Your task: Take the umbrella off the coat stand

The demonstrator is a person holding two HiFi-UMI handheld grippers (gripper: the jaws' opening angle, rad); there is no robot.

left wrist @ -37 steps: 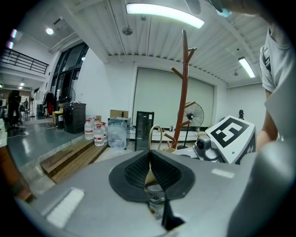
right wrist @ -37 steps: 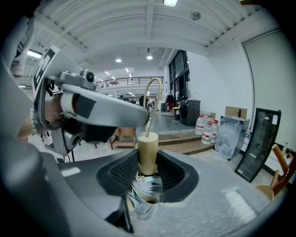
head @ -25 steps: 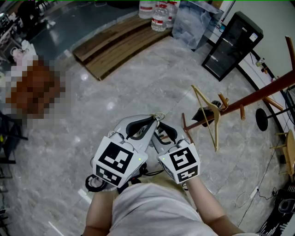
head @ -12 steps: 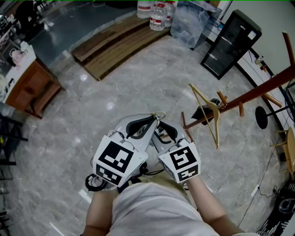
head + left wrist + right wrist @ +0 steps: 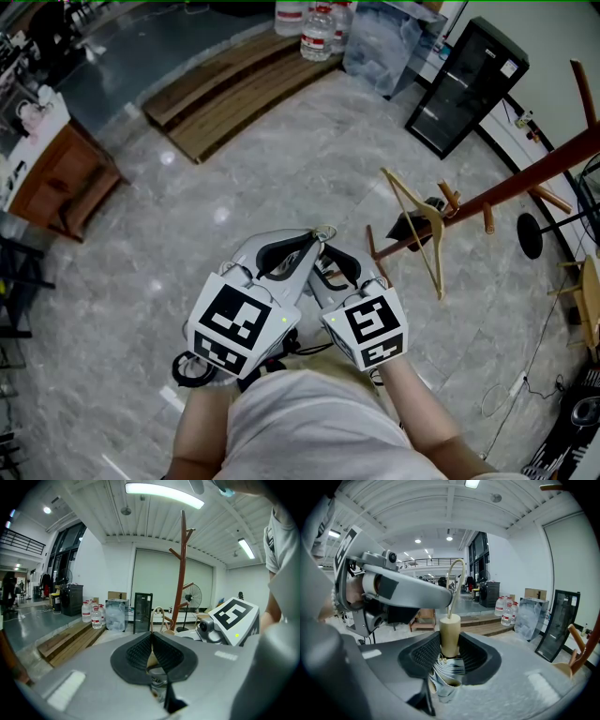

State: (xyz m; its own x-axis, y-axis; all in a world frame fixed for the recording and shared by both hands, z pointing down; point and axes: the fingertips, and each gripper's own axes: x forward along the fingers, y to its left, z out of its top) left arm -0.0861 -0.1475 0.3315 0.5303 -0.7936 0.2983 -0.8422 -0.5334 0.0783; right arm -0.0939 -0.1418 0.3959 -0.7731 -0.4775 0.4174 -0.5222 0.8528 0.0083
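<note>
The right gripper (image 5: 450, 648) pinches the umbrella (image 5: 450, 632) by its pale cylindrical handle. The ribbed pads stand on either side of it and the folded fabric is bunched below them. A thin strap loop (image 5: 454, 578) arches up from the handle's top.

Just beside it, the left gripper (image 5: 151, 649) has its pads pressed together. A pale sliver shows in the seam, and what it is cannot be told.

Both grippers are held close in front of the person's body, above the marble floor (image 5: 281, 159). The umbrella is off the coat stand (image 5: 525, 192), which stands apart to the right with a wooden hanger (image 5: 422, 230) on a low peg. Beyond are a black cabinet (image 5: 464, 89) and water bottles (image 5: 317, 33).
</note>
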